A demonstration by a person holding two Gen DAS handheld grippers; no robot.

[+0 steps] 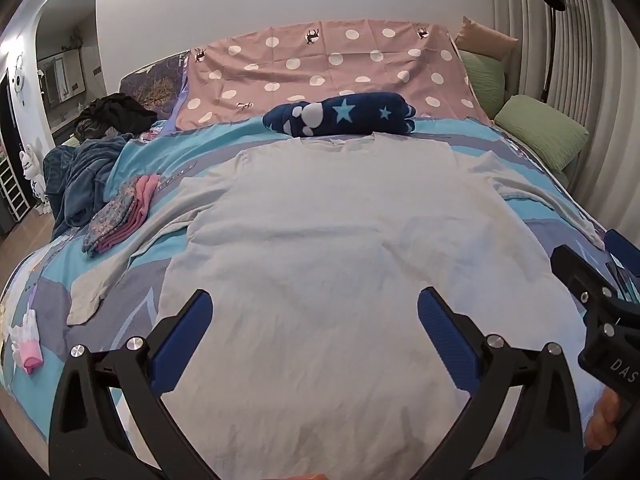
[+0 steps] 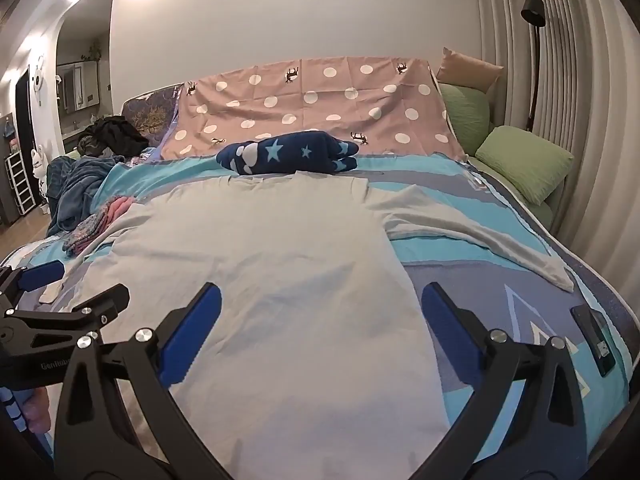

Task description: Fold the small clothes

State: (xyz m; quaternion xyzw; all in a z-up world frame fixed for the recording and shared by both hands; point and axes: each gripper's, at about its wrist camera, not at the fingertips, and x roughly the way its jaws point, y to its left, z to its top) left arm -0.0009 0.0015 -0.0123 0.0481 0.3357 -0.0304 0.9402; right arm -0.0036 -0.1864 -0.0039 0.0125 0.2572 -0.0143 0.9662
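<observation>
A pale grey long-sleeved shirt [image 1: 320, 216] lies flat on the bed, collar at the far end and both sleeves spread outward. In the left wrist view my left gripper [image 1: 314, 304] hovers open above the shirt's lower middle, nothing between its blue pads. My right gripper [image 2: 320, 298] is open too, over the shirt's [image 2: 272, 248] right hem edge, one finger above the cloth and the other above the bedcover. Each gripper shows in the other's view: the right one [image 1: 600, 284] at the right edge, the left one [image 2: 60, 292] at the left edge.
The bed wears a blue and grey patterned cover [image 2: 480, 280]. A navy star-print blanket roll [image 1: 340, 116] lies beyond the collar. Folded pink and floral clothes [image 1: 124, 212] and a heap of dark clothing [image 1: 84, 168] sit at the left. Green pillows [image 1: 540, 132] lie at the right. A dark phone [image 2: 596, 336] rests near the right edge.
</observation>
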